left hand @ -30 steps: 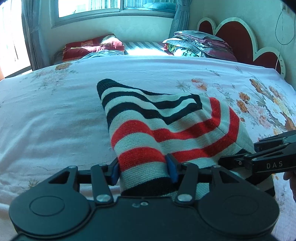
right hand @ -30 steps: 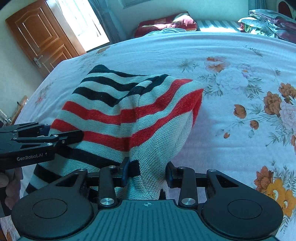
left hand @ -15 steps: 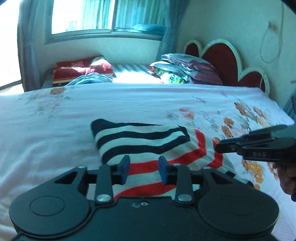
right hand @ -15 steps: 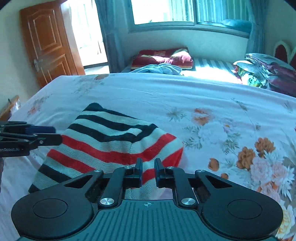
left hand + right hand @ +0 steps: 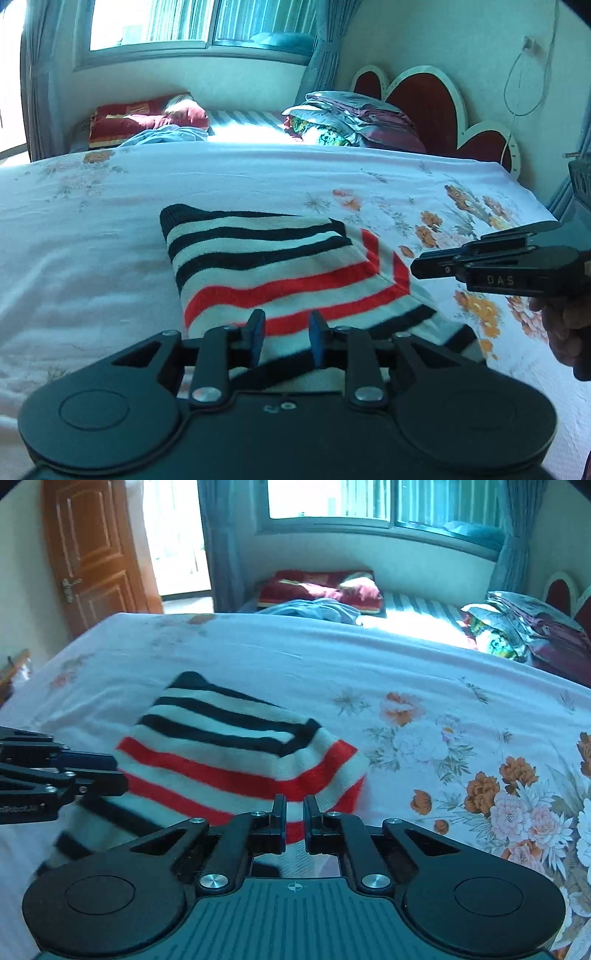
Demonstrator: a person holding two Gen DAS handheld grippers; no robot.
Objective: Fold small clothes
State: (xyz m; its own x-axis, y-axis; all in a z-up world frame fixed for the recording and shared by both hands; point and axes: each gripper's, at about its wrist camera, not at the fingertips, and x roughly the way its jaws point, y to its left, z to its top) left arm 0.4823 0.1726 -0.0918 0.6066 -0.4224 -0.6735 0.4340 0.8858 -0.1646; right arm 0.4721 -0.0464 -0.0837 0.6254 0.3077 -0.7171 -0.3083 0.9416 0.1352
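A small knitted sweater (image 5: 266, 269) with black, white and red stripes lies folded on the flowered bed sheet (image 5: 92, 258). My left gripper (image 5: 286, 332) hovers above its near edge. Its jaws are closing with only a moderate gap and nothing is pinched between the blue pads. The right gripper (image 5: 417, 267) shows side-on at the right, held by a hand (image 5: 565, 325). In the right wrist view the sweater (image 5: 229, 753) lies below my right gripper (image 5: 294, 814). These jaws are closing too, to a narrow slit, with no cloth in it. The left gripper (image 5: 120, 771) enters from the left.
A stack of folded bedding (image 5: 351, 118) and a red pillow (image 5: 147, 118) lie at the far side of the bed, under the window. A red headboard (image 5: 424, 99) stands at the right. A wooden door (image 5: 92, 554) is at the far left.
A second ago both grippers held the sweater's near edge raised. Now the sweater lies flat and folded, and both grippers have let go, risen and narrowed their jaws.
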